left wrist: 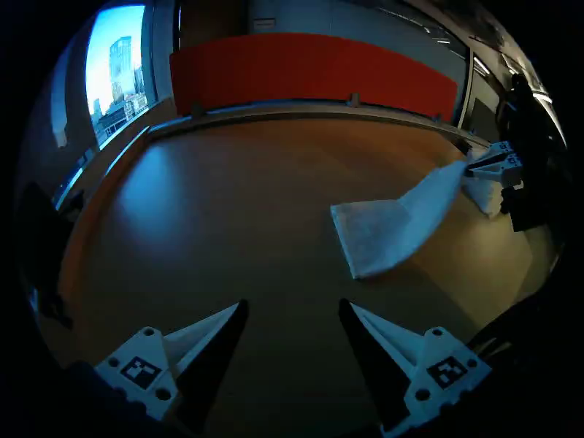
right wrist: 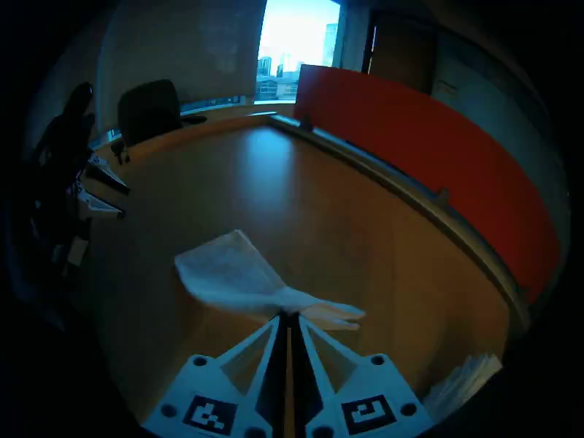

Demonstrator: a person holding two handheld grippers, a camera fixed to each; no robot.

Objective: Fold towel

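Note:
A white towel (left wrist: pixel 387 230) lies partly on the wooden table (left wrist: pixel 219 219), one corner lifted toward the right. My right gripper (left wrist: pixel 496 166) holds that corner at the table's right side. In the right gripper view its fingers are shut on the towel corner at the gripper's tips (right wrist: pixel 288 315), and the rest of the towel (right wrist: pixel 230 277) trails forward onto the table (right wrist: pixel 314 197). My left gripper (left wrist: pixel 292 306) hovers open over bare table, well short of the towel, with nothing between its fingers. It also appears open at the far left (right wrist: pixel 124 203).
A red partition (left wrist: pixel 314 69) runs along the table's far edge, with a window (left wrist: pixel 117 66) beside it. A dark office chair (right wrist: pixel 150 109) stands at the table's far end. More white cloth (right wrist: pixel 467 383) lies near the right gripper.

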